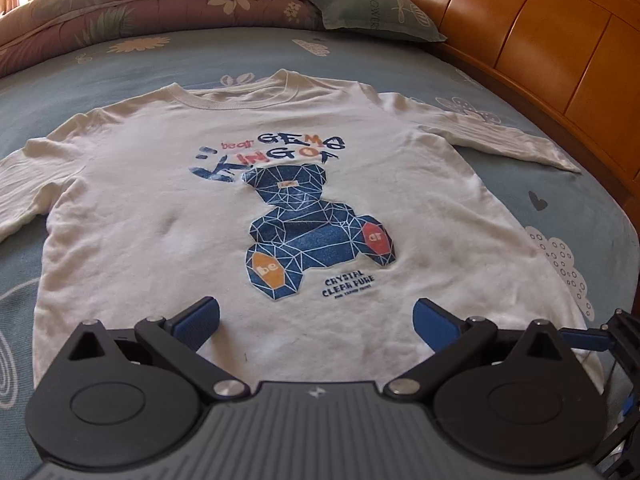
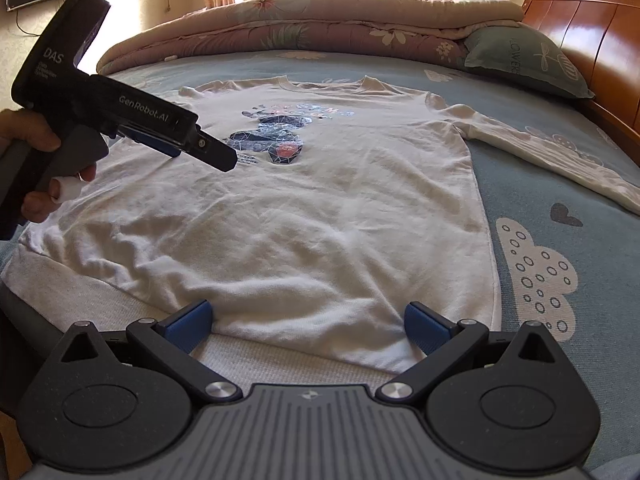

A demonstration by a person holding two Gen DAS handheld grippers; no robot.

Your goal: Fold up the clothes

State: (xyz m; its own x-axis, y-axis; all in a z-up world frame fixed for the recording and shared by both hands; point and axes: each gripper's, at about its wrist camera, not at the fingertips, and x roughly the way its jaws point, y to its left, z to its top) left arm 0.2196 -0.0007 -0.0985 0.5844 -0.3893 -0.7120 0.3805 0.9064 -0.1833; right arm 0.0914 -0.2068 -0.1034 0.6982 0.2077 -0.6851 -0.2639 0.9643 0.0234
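Two tongs wide, nothing held. L wrist view: left tongs (image 1: pixel 316 322) hover over white shirt (image 1: pixel 160 216), flat on bed (image 1: pixel 580 208), print up. R wrist view: right tongs (image 2: pixel 308 326) at hem; sleeve (image 2: pixel 560 152) at 2 o'clock. I reckon folding's unstarted; next, pinch a sleeve.

Left tool (image 1: pixel 316 320) fingers spread wide, right tool (image 2: pixel 308 322) likewise spread, hand (image 2: pixel 38 168) gripping left tool's handle

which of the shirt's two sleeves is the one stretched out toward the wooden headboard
The right sleeve, lying straight toward the headboard; the left sleeve points away from it.
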